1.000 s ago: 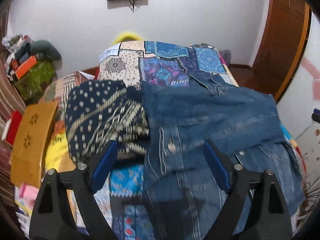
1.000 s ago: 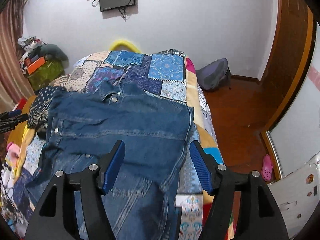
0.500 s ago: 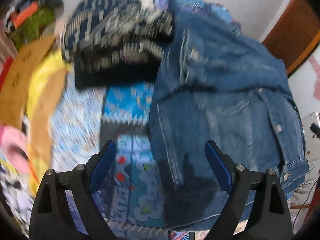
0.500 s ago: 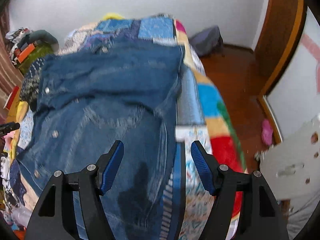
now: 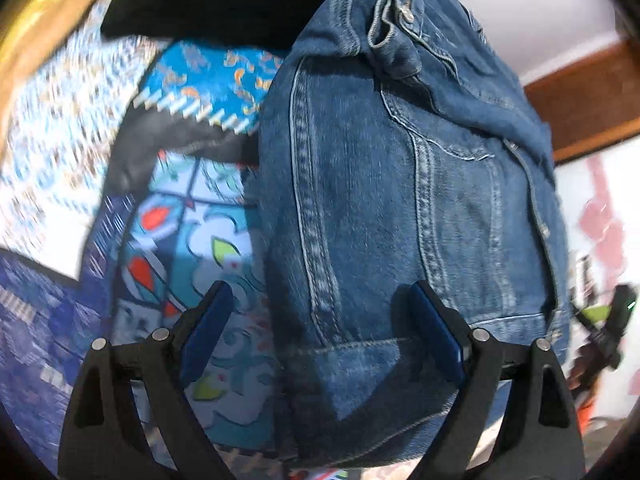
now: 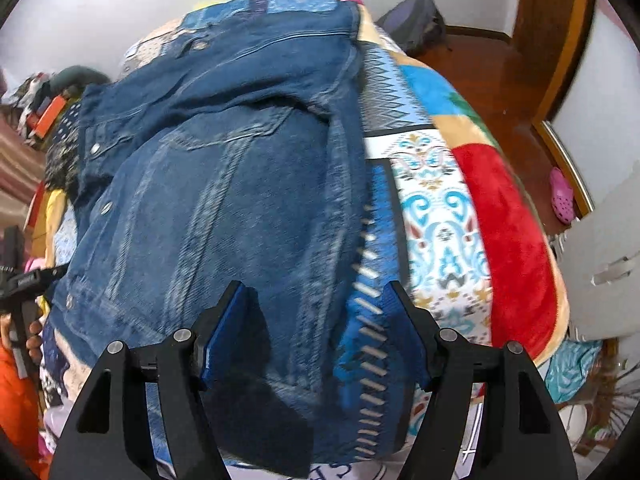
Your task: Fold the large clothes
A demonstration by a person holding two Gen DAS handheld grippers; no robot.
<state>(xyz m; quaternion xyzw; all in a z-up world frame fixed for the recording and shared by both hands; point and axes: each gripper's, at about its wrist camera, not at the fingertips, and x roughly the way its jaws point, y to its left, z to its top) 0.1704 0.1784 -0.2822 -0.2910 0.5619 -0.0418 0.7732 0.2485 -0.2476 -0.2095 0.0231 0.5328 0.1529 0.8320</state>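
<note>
Left hand-held gripper (image 5: 320, 336): jaws wide apart, nothing in them, angled steeply down over the hem corner of the denim jacket (image 5: 400, 184), which lies spread on the patchwork bed quilt (image 5: 188, 232). Right hand-held gripper (image 6: 316, 332): jaws moderately parted, empty, tipped down over the jacket's opposite edge (image 6: 224, 200) where it meets the quilt (image 6: 440, 208). I judge the step to be taking the hem; I would pinch both corners squarely, through all the denim layers, before lifting evenly.
</note>
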